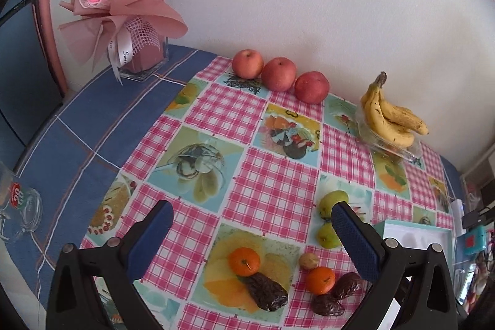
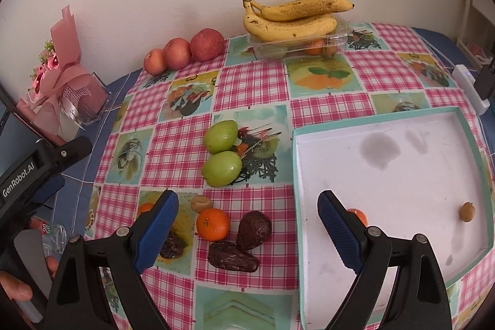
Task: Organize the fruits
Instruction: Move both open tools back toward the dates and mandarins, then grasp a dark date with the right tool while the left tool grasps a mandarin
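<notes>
Both the left gripper [image 1: 252, 232] and right gripper [image 2: 247, 220] gape empty, so the round tangerine [image 2: 213, 224] may roll away if pinched off-centre.

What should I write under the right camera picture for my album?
Open right gripper above a tablecloth with green fruits, an orange and dates, beside a white tray.

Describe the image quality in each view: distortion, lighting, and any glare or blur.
Left wrist view: strong fisheye bending, dark vignette corners, soft even daylight; the bananas stay sharp, the glass mug smears at the edge. Right wrist view: same curvature bowing the tray, faint glare on the green fruits, grey smudges, not shadows, on the tray floor.
</notes>
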Available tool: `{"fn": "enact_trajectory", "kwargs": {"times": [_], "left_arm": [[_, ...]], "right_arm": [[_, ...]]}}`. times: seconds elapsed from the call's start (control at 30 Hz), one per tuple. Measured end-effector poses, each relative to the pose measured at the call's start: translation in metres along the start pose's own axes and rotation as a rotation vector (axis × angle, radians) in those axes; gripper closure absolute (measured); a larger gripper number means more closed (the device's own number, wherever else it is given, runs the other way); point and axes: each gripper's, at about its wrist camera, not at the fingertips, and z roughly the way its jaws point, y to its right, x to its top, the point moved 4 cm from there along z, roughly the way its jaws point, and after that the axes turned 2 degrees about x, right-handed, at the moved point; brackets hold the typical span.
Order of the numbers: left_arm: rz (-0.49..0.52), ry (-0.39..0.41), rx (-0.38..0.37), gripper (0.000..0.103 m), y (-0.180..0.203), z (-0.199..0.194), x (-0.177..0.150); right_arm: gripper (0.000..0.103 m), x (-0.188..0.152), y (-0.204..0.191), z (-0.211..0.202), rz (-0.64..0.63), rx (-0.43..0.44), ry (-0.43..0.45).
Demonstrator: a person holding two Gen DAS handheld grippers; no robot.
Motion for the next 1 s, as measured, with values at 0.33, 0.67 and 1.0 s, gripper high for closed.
{"fn": "enact_trajectory", "kwargs": {"times": [0.33, 0.67, 1.0], "left_arm": [[0.038, -0.137, 0.003, 0.001, 0.011, 0.029, -0.020], [0.030, -0.313, -0.010, 0.022, 0.014, 0.077, -0.049], [-0.023, -0.356, 0.012, 0.052, 0.000, 0.093, -0.059]], "right_arm": [[0.042, -0.007, 0.003, 0.016, 0.012, 0.025, -0.062], [0.054, -0.029, 0.013, 0.051, 0.051, 0.027, -0.209], [0.064, -0.039, 0.018, 0.069, 0.079, 0.016, -0.258]]}}
